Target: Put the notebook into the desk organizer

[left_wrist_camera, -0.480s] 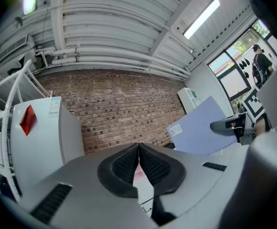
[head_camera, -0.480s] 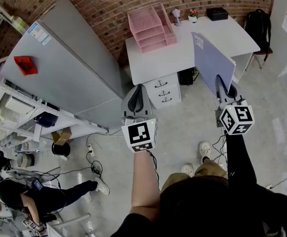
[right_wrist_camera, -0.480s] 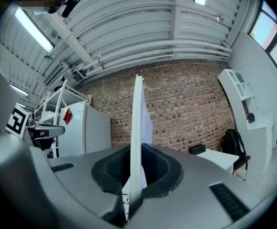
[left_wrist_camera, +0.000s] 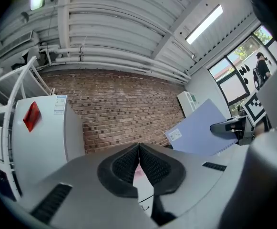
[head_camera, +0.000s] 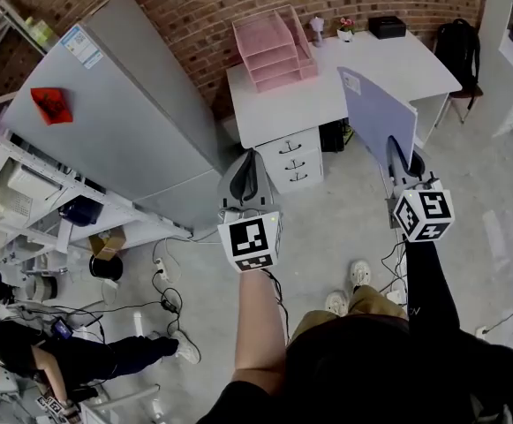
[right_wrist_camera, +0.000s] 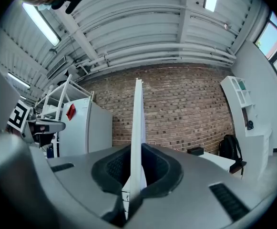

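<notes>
Head view: the person stands on the floor, well short of the white bench (head_camera: pixel 302 106). The pink organizer (head_camera: pixel 274 49) sits at the bench's far left corner against the brick wall. The right hand-held gripper (head_camera: pixel 391 145) holds the notebook (head_camera: pixel 375 113) upright by its lower edge. The left hand-held gripper (head_camera: pixel 252 157) points level toward the bench.

Left gripper view: the left jaws are pressed together with nothing between them. The notebook (left_wrist_camera: pixel 200 130) shows at the right.

Right gripper view: the right jaws pinch the notebook (right_wrist_camera: pixel 138 123), seen edge-on.

The step in hand looks like the carry. Next, I judge, comes closing on the bench, then lining the notebook up with a tray opening.
</notes>
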